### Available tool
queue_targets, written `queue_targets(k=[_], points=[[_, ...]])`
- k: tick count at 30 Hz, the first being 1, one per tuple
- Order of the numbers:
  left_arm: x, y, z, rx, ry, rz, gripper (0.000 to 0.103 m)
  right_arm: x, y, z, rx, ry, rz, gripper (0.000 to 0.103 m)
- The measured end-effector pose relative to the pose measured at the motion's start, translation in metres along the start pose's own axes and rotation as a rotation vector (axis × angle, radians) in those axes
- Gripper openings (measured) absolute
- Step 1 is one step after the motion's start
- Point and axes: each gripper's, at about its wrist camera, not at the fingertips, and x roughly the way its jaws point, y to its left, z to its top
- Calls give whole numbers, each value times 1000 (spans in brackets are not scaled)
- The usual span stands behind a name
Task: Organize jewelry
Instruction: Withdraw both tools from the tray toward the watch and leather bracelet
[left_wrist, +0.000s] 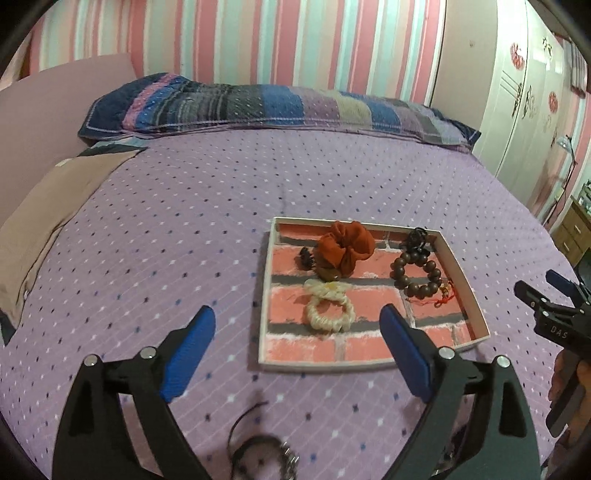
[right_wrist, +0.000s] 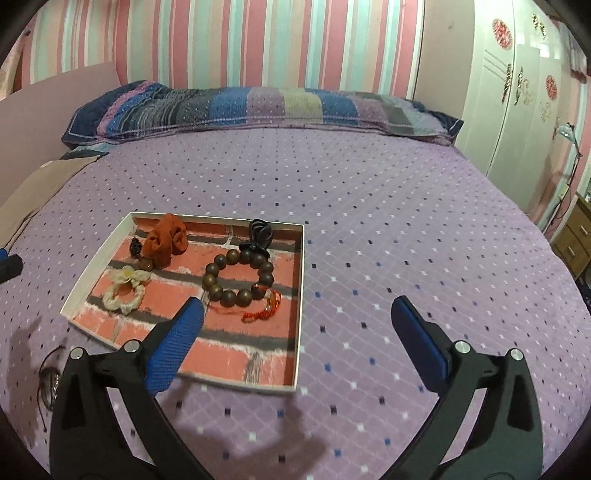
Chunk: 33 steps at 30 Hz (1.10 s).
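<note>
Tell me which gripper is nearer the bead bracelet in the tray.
Right, though it's close. The right gripper hangs open with one finger just short of the bead bracelet. The left gripper is open too, nearer the cream scrunchie.

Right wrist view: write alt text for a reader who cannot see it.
A shallow brick-patterned tray on a purple dotted bedspread holds a brown bead bracelet, cream scrunchie and rust scrunchie. The right tongs hover open and empty in front.

Black tool (left_wrist: 297, 323) arms, blue pads, silver screws
</note>
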Motion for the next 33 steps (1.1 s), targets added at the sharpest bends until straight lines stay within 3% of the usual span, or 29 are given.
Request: queue_targets(k=[8, 15, 33], points=[[-42, 35, -44, -63, -20, 43, 90, -54, 9, -43, 34, -53, 1, 99], [-50, 47, -82, -16, -29, 107, 90, -77, 33, -94, 48, -53, -47, 99], [-30, 70, -146, 68, -16, 72, 90, -100, 92, -176, 145, -40, -85, 99]])
